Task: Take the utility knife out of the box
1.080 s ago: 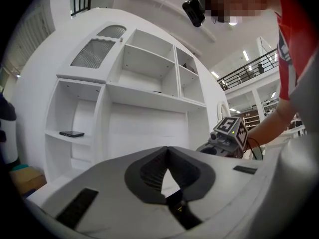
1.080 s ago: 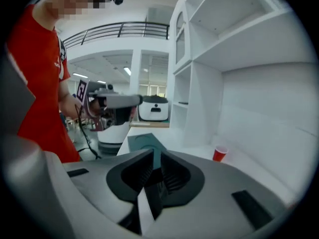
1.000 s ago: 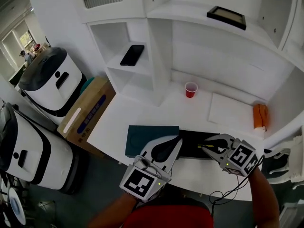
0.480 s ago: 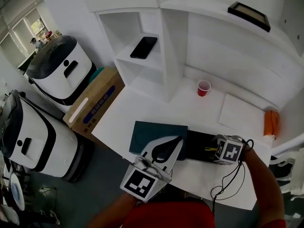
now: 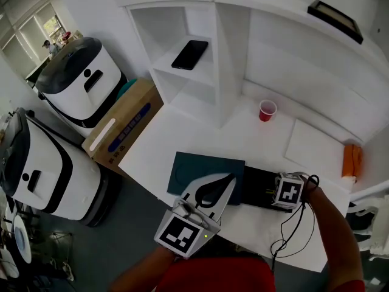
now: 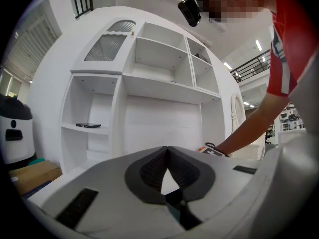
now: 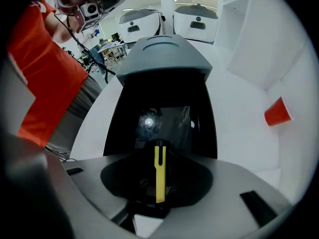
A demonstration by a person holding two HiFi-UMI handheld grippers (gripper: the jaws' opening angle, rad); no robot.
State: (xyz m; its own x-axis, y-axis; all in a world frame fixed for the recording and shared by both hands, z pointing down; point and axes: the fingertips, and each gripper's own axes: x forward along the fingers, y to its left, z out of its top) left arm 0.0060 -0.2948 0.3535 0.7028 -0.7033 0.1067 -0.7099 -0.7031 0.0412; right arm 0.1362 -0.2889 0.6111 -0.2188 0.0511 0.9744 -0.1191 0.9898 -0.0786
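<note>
Right gripper [image 5: 281, 194] has dropped into the box [image 5: 254, 186], jaws just opened, apart astride the knife [image 7: 159, 173]. An off-centre squeeze could flick it aside. Left gripper [image 5: 230, 178], beside the box, is closed and empty.

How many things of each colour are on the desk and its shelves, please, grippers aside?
Black: 3 (phone, frame, open box)
Red: 1 (cup)
Orange: 1 (item)
Teal: 1 (box lid)
Yellow: 1 (utility knife)
White: 1 (sheet)
Total: 8
</note>
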